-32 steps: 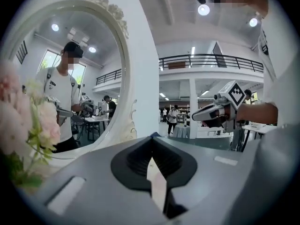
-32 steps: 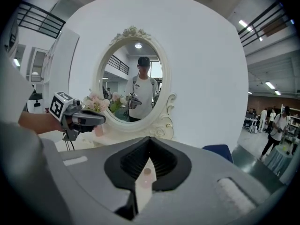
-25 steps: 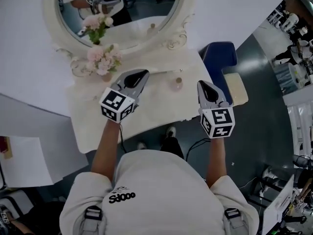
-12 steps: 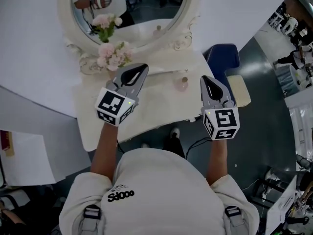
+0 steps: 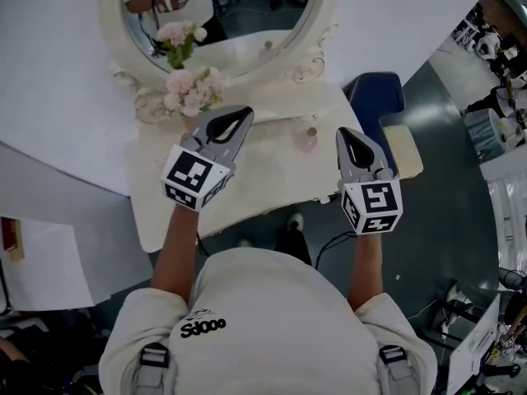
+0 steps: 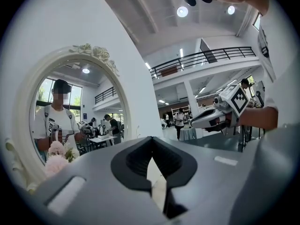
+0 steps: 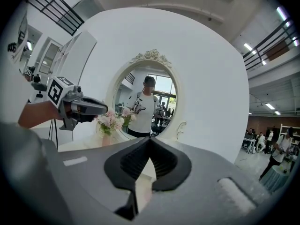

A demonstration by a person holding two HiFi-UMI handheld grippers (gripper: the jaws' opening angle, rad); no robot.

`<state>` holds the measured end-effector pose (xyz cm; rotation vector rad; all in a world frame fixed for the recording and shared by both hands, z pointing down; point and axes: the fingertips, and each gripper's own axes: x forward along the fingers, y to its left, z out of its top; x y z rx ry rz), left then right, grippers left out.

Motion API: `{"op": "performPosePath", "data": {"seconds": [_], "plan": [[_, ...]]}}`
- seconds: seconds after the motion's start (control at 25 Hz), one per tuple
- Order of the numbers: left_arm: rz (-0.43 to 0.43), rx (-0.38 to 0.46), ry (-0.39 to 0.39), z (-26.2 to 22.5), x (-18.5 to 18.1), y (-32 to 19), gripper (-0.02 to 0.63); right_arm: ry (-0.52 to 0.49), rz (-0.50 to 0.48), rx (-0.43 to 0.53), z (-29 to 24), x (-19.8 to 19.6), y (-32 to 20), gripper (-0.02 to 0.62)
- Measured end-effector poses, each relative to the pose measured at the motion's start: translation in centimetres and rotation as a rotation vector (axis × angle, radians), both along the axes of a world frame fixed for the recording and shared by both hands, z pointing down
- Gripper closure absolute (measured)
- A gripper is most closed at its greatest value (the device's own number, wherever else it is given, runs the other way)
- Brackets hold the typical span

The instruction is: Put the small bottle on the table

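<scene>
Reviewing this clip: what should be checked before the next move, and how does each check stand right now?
1. Left gripper empty: ok, jaws together with nothing between them.
2. Right gripper empty: ok, jaws together with nothing between them.
3. Small bottle on the table: ok, it appears to stand upright.
4. Small bottle free of both grippers: ok, it sits between them, nearer the right gripper, and neither touches it.
5. Flowers clear of the left gripper: cannot tell, since they look close in the head view and the height gap does not show.
</scene>
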<state>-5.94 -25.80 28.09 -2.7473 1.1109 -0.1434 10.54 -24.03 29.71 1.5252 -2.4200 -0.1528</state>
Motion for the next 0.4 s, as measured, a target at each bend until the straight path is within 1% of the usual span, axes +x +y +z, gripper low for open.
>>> {"op": "performPosePath", "data": {"seconds": [0.4], "plan": [[0.007, -0.023, -0.014, 0.95, 0.81, -0.31, 0.589, -0.001, -0.009, -0.023, 1.03, 0.47, -0.39, 0.594]]}}
